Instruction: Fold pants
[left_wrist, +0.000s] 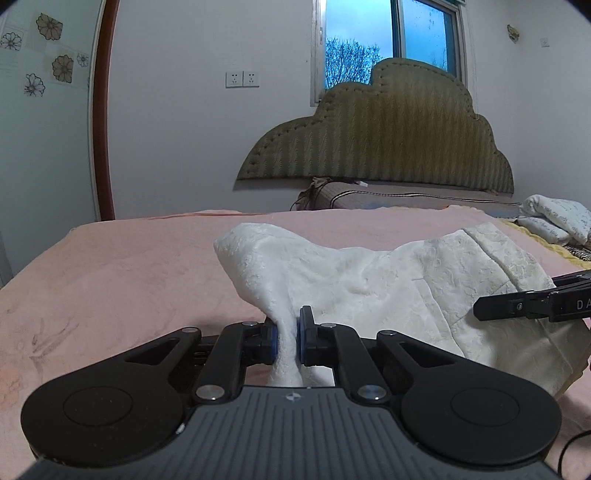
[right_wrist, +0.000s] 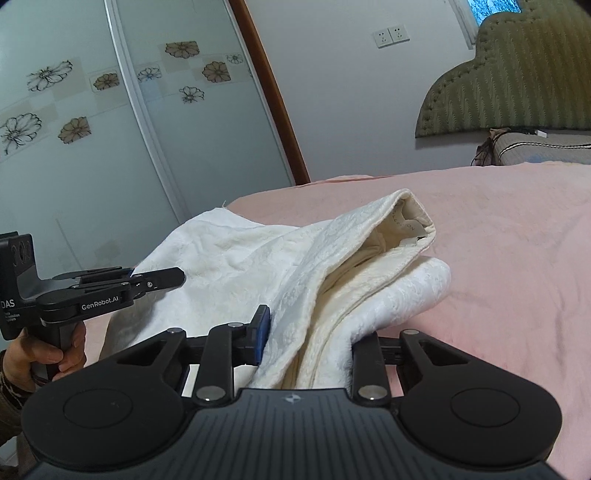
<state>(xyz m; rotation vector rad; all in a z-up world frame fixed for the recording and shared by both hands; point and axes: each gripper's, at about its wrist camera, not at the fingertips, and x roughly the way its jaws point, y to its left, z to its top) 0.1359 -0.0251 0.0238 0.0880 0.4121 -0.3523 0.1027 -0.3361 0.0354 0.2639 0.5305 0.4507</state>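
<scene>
The white pants (left_wrist: 388, 280) lie bunched on the pink bed (left_wrist: 110, 266), part lifted off the cover. The left claw (left_wrist: 287, 341) is clenched on a thin twist of the cloth, its blue pads (left_wrist: 300, 343) pressed to either side of it, and the fabric rises from there into a peak. The right claw (right_wrist: 306, 343) has a thick bundle of the pants between its fingers; one blue pad (right_wrist: 261, 334) touches the cloth on the left, while the other finger is hidden under the fabric, so it seems to be grasping the pants. The waistband (right_wrist: 406, 221) sits open toward the right wrist camera, showing a cream lining. A hand (right_wrist: 55, 354) grips the left tool's handle. A green headboard (left_wrist: 388, 140) stands against the wall behind the bed
</scene>
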